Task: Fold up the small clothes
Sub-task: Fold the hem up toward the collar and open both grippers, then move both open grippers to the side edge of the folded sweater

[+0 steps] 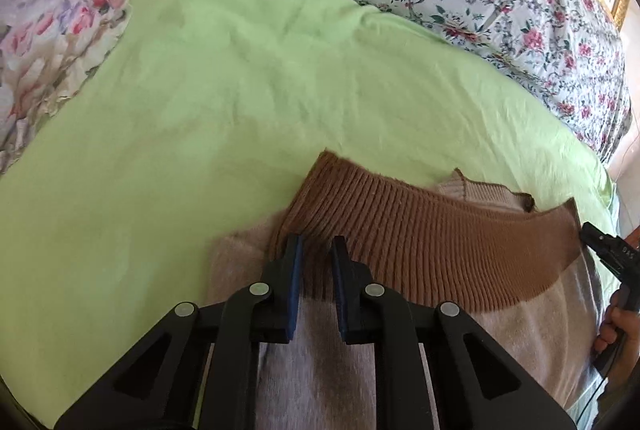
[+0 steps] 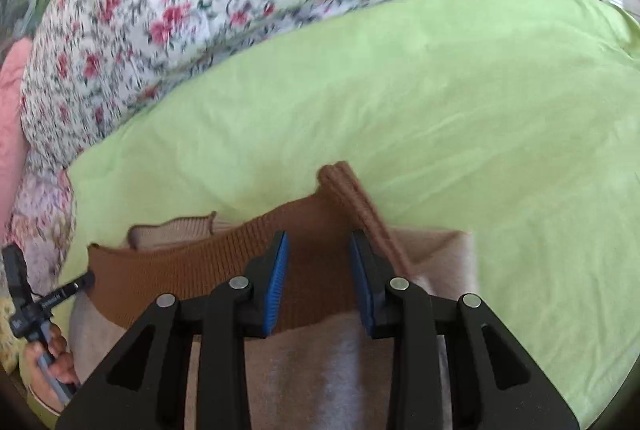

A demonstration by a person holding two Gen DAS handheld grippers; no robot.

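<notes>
We hold both claws spread over the sweater [image 1: 420, 330]: left claw [image 1: 316, 250] and right claw [image 2: 319, 250] at its brown hem [image 2: 200, 278].

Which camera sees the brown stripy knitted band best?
The left wrist view: the brown ribbed knitted band runs sharp across the beige sweater, ribs clear. The right wrist view shows the band blurrier, partly behind the right gripper.
</notes>
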